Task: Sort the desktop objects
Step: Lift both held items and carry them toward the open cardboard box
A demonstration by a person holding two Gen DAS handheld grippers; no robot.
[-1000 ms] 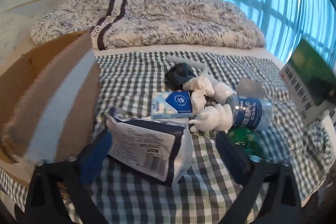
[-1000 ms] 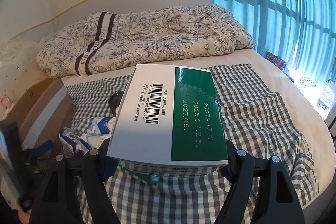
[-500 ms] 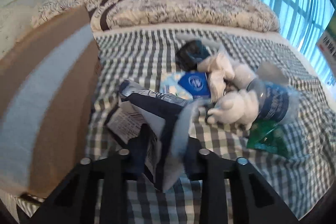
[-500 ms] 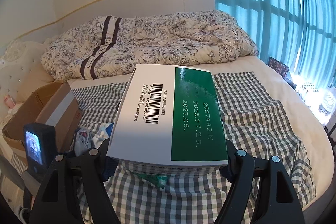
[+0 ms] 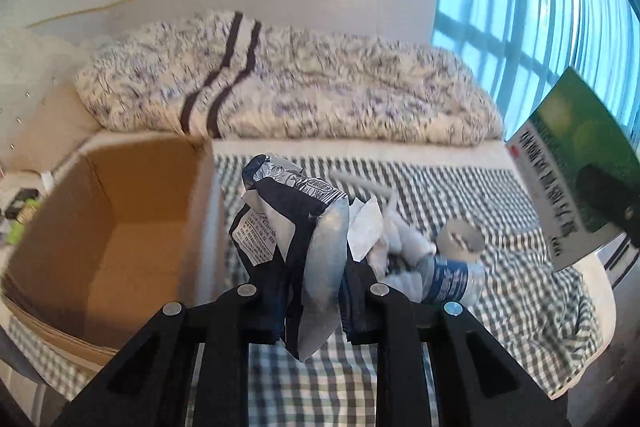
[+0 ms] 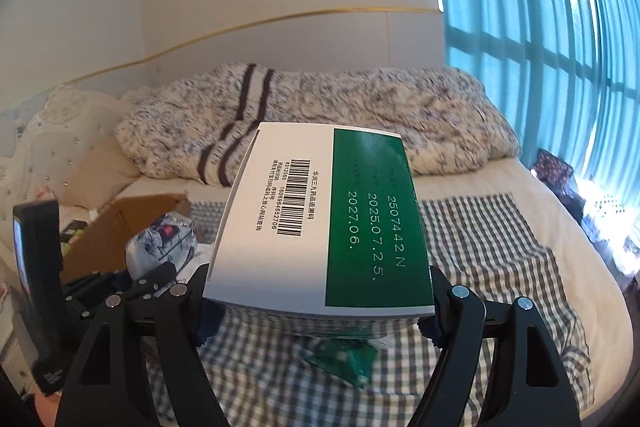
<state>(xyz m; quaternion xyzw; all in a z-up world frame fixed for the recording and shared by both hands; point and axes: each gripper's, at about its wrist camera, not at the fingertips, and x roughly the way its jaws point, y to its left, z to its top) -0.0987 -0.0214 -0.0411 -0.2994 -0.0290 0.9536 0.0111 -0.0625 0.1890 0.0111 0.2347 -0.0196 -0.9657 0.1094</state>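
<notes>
In the left wrist view, the left claw (image 5: 310,291) at lower centre is closed tight on a crumpled dark-blue and silver packet (image 5: 298,227), lifted clear of the checked cloth (image 5: 304,387) on the bed. The open cardboard box (image 5: 108,227) sits just to its left, filling the left of the frame. To the packet's right lie crumpled white tissues (image 5: 380,235) and a water bottle (image 5: 448,275) on its side. The pinch takes only the packet's lower folds, so the slick foil could slide out on the way to the box, or its loose top could catch the near wall and drop outside. In the right wrist view, the right claw (image 6: 320,301) at lower centre is closed on a white and green carton (image 6: 320,227), held level above the cloth, with a green wrapper (image 6: 346,359) lying below it. The box flap (image 6: 132,227) shows at left. The carton is wide for the jaws and gripped near one end, so a quick swing could twist it loose.
</notes>
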